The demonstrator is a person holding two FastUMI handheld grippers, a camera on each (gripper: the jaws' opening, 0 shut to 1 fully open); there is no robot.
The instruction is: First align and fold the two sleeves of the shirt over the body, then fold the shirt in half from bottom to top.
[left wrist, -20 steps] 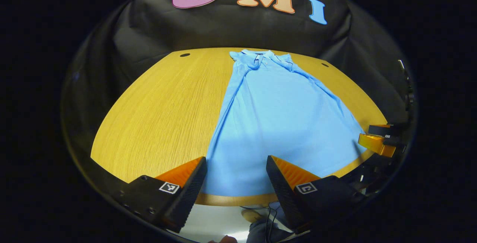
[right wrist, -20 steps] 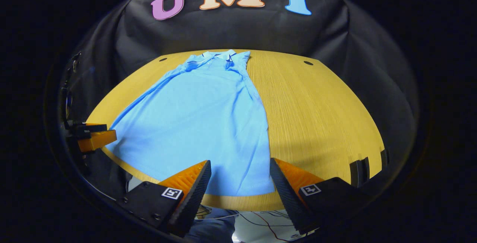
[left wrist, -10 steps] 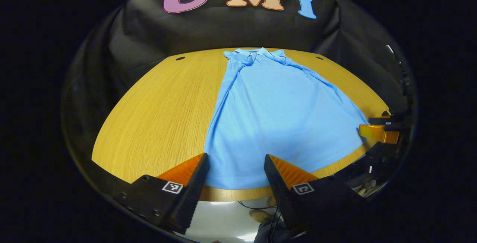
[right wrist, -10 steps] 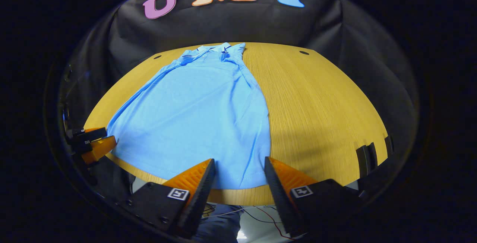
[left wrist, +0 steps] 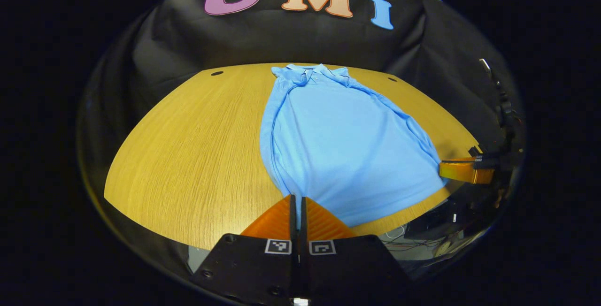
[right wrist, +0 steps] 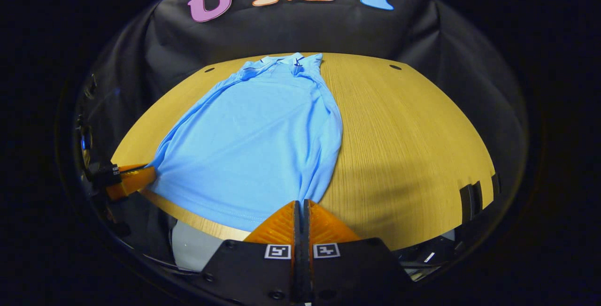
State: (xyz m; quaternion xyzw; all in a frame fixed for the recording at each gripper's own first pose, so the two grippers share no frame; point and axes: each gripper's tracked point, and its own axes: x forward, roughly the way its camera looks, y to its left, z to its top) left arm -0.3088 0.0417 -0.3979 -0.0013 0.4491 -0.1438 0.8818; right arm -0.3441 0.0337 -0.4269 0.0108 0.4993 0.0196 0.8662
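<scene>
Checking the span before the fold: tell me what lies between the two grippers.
In the right gripper view, the shirt's bottom hem runs from the right gripper to the left gripper, above the table's near edge.

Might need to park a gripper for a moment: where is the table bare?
Bare wood lies on both sides of the shirt: a broad patch of table beside its left edge, and another beside its right edge. The near hem is crowded: the left gripper and right gripper each pinch a bottom corner there.
</scene>
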